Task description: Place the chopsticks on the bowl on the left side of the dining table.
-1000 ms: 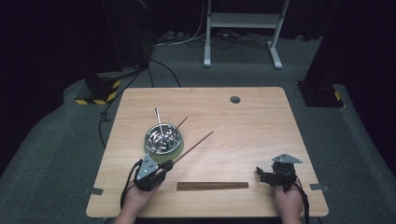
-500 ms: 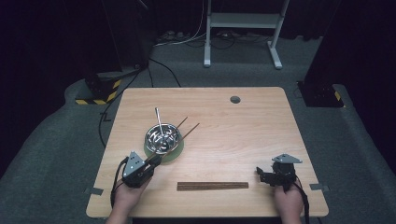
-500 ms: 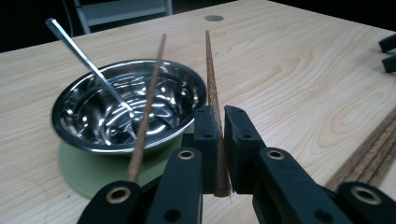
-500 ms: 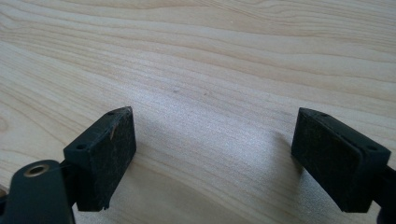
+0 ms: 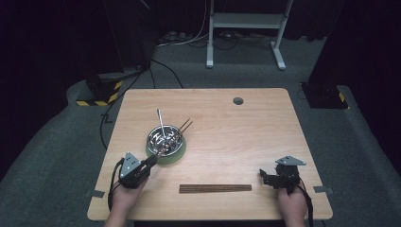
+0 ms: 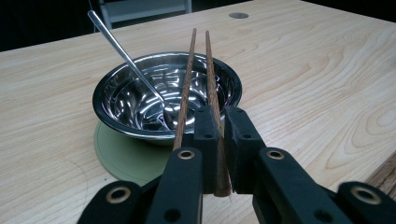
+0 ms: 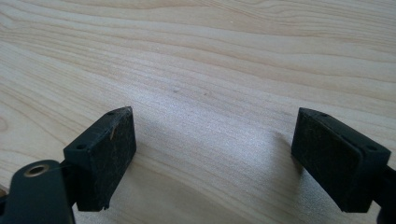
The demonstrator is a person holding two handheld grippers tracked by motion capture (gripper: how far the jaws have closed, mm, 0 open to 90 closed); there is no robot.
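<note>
Gripping a pair of chopsticks (image 6: 205,84) by their thick ends, the left gripper (image 6: 217,140) has its jaws squeezed nearly together on the wood, with the sticks running straight ahead of it over the steel bowl (image 6: 121,93). The risk, as I judge it, is a careless release: the sticks lie across the rim, so letting go too early could let them roll off onto the table (image 6: 303,70), or knock the spoon (image 6: 126,51) leaning in the bowl just left of them. The bowl sits on a green mat (image 6: 116,154) directly ahead of the jaws. The right gripper (image 7: 215,158) rests well apart, jaws spread wide and empty over bare wood.
</note>
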